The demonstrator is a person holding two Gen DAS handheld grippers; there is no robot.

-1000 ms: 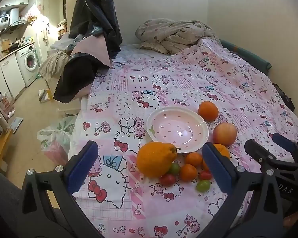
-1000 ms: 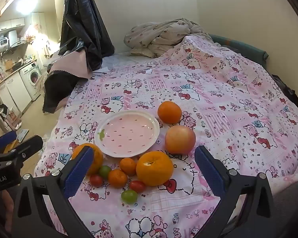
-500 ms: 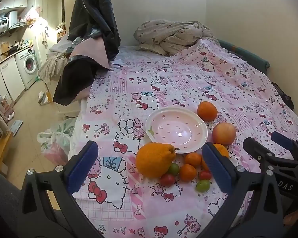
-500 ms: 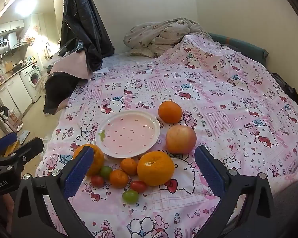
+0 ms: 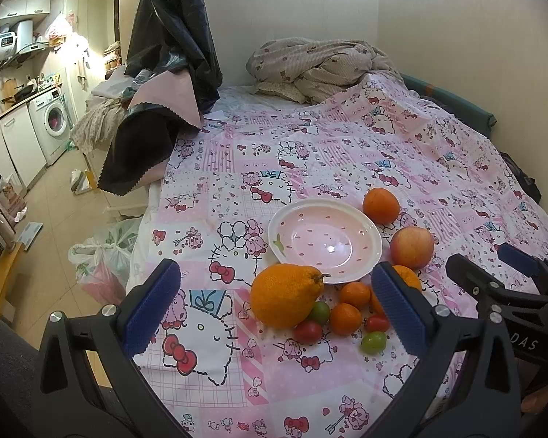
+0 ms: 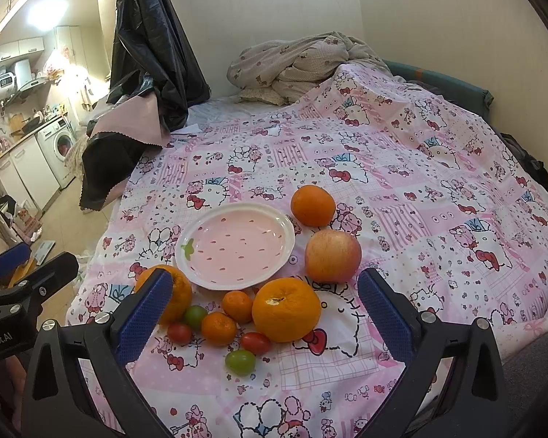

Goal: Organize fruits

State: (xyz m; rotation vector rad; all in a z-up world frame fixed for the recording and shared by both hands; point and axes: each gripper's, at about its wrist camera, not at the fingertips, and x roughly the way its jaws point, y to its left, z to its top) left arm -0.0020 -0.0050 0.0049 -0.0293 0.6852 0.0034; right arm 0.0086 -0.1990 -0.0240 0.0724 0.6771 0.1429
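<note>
While fruit lies loose on the pink cartoon-print bedspread, the shallow pink strawberry-print plate sits empty.
Round oranges, a red-yellow apple and small tomatoes ring the plate; left gripper and right gripper hover before it, jaws wide, holding nothing.

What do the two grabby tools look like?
Both are black plastic. The left tool and right tool each have two forked arms with silver screws and ridged blue pads on the fingers. White lettering marks their sides.
</note>
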